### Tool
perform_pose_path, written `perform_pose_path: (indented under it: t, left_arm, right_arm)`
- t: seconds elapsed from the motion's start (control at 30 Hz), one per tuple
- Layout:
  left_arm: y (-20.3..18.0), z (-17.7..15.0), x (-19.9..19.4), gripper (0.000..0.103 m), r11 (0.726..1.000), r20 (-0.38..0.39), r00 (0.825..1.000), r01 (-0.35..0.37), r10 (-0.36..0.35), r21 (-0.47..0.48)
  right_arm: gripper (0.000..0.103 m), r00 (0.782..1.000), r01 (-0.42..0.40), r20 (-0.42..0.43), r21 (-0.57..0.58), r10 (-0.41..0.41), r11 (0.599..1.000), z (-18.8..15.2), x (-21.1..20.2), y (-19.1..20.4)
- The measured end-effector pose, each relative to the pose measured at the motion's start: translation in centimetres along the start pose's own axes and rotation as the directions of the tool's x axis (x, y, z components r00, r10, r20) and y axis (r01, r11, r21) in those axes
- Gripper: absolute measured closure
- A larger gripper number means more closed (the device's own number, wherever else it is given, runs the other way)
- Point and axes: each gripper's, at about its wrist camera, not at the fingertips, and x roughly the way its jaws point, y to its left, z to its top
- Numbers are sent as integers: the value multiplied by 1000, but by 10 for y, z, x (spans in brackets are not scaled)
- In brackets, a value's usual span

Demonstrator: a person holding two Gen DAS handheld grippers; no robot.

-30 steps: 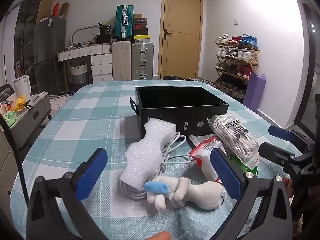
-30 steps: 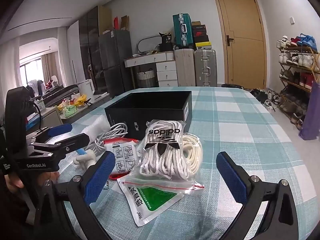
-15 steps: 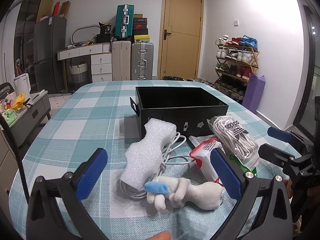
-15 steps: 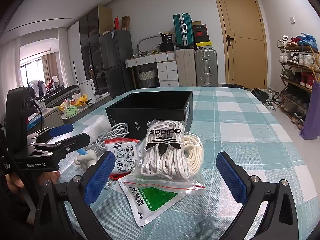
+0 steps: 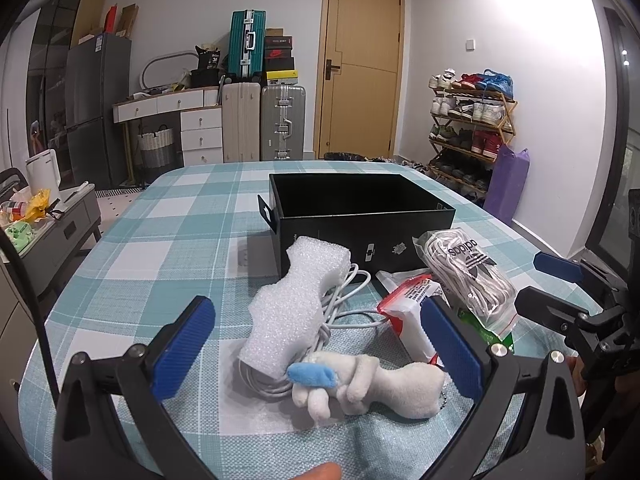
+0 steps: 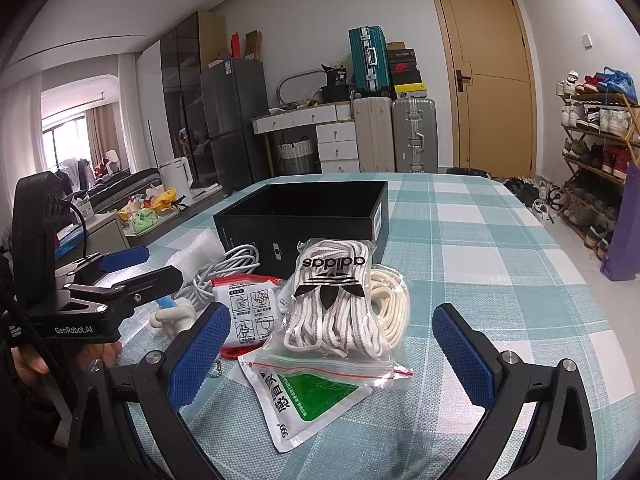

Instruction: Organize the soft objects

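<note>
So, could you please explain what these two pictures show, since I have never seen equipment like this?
There is no robot here. A person holds a two-finger tool in each hand, and each tool carries a wide-angle camera that looks forward along its blue-padded fingers. One picture comes from the left tool, the other from the right tool. Each camera also sees the other tool at the side of its picture. Both tools are open and hold nothing.

They hover over a table with a checked cloth. On it stands an open black box. In front of the box lie a white foam block, a white cable, a small white plush toy, a red and white packet, a bag of white shoelaces and a flat green and white pouch. The job is to tidy these soft things.
</note>
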Motion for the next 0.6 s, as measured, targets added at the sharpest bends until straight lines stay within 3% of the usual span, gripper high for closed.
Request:
perform_pose_path:
  t: [0.6]
  left_arm:
    - [-1, 0, 1, 0, 1000, -1, 1000, 2, -2, 4]
  right_arm:
    - [0, 1000, -4, -2, -8, 4, 1000, 0, -3, 0]
